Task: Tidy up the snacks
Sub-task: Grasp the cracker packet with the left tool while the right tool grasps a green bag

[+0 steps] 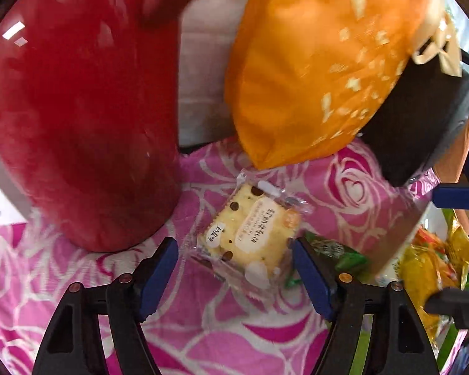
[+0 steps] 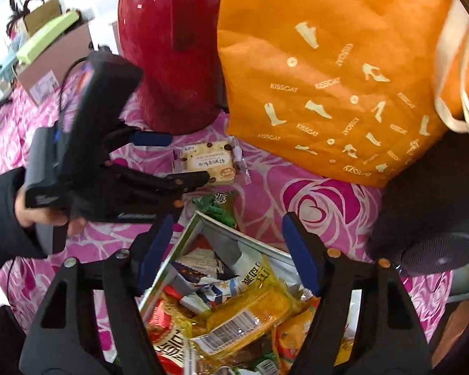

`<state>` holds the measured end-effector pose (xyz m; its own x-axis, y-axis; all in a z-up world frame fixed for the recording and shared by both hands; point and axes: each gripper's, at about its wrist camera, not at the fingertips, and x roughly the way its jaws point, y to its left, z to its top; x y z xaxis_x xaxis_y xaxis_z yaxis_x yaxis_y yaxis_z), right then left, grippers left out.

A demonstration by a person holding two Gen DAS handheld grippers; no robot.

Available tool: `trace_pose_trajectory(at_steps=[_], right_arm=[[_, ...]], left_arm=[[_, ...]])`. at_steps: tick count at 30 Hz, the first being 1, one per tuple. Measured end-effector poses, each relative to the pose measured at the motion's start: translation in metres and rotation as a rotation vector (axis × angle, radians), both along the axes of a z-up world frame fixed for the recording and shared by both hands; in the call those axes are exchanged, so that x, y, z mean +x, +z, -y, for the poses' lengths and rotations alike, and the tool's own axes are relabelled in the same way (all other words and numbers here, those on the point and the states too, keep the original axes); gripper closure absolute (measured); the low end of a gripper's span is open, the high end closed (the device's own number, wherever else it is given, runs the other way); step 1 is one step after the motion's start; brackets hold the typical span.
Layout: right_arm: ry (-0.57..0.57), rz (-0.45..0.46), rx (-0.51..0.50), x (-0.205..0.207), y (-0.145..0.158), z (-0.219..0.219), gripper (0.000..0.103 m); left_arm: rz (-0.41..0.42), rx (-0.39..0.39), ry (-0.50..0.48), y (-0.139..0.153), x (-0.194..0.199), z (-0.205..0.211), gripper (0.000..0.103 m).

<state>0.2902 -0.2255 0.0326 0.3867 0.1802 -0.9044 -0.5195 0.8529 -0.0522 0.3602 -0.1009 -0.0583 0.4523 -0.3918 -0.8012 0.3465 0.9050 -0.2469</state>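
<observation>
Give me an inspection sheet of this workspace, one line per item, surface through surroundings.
Surface: pink rose-patterned cloth, wrinkled.
Job's things: wrapped biscuit pack flat on the cloth; green packet between it and the box; snack box open, heaped with packets.
Clutter: red jug upright; orange shoe-print bag beside it; dark round object at right.
Grippers: left gripper open, jaws either side of the biscuit pack, not closed on it; right gripper open above the box.
Cables: black cable at the left gripper's body.
Surroundings: cardboard box with oddments, far left.
</observation>
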Motion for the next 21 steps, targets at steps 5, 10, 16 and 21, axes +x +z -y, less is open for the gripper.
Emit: trace_pose_trajectory(at_steps=[5, 10, 16, 21], right_arm=[[0.049, -0.053, -0.022, 0.008, -0.009, -0.018, 0.030], [0.102, -0.135, -0.084, 0.026, -0.032, -0.050, 0.030], [0.139, -0.217, -0.234, 0.039, -0.061, -0.074, 0.030], [0.135, -0.226, -0.430, 0.044, -0.087, -0.081, 0.050]], left_arm=[[-0.004, -0.022, -0.002, -0.004, -0.004, -0.016, 0.098], [0.004, -0.024, 0.012, -0.002, -0.026, -0.046, 0.098], [0.027, -0.030, 0.067, 0.009, -0.073, -0.102, 0.098], [0.050, -0.023, 0.123, 0.019, -0.103, -0.137, 0.089]])
